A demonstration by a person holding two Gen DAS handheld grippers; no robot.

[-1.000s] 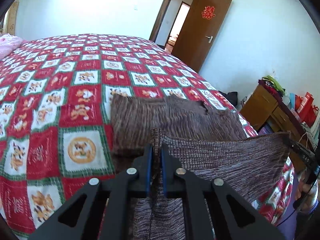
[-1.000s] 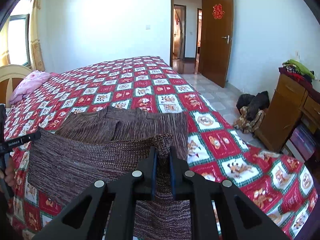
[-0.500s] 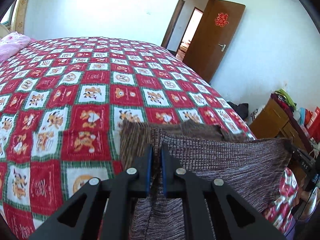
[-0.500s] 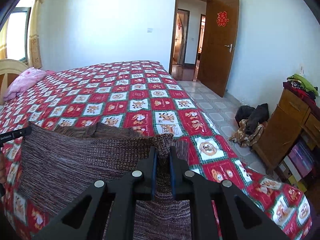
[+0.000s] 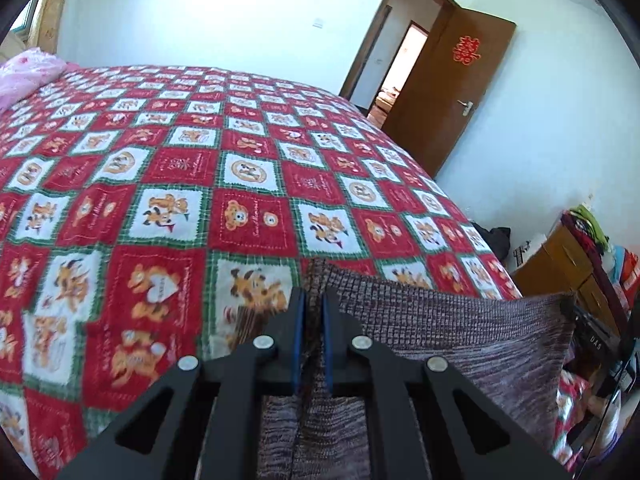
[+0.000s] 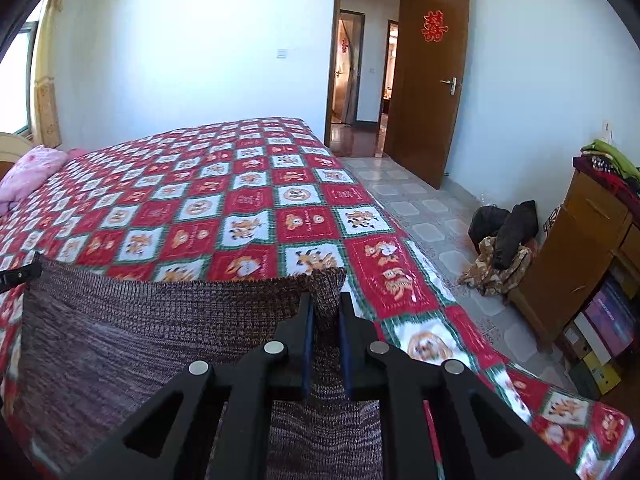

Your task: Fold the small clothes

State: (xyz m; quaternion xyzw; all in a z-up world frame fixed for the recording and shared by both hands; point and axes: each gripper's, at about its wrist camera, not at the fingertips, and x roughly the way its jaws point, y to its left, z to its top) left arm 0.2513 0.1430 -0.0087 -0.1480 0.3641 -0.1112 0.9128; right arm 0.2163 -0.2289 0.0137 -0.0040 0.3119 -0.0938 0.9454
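Observation:
A brown-purple knitted garment [image 5: 460, 332] hangs stretched between my two grippers above the near edge of the bed. My left gripper [image 5: 313, 300] is shut on its left top corner. My right gripper [image 6: 325, 300] is shut on its right top corner, and the garment [image 6: 152, 320] spreads to the left in the right wrist view. The tip of the left gripper [image 6: 18, 274] shows at that view's left edge. The garment's lower part hangs below the fingers, out of sight.
The bed carries a red, white and green cartoon quilt [image 5: 180, 184] with a pink pillow [image 6: 30, 170] at its head. A wooden cabinet [image 6: 580, 248] piled with clothes stands right, dark clothes [image 6: 500, 244] lie on the tiled floor, and a brown door [image 6: 428, 80] stands open.
Both grippers have lifted the garment up and back off the quilt. The part that lay on the bed is now gone from view, and the cloth hangs taut between the grippers.

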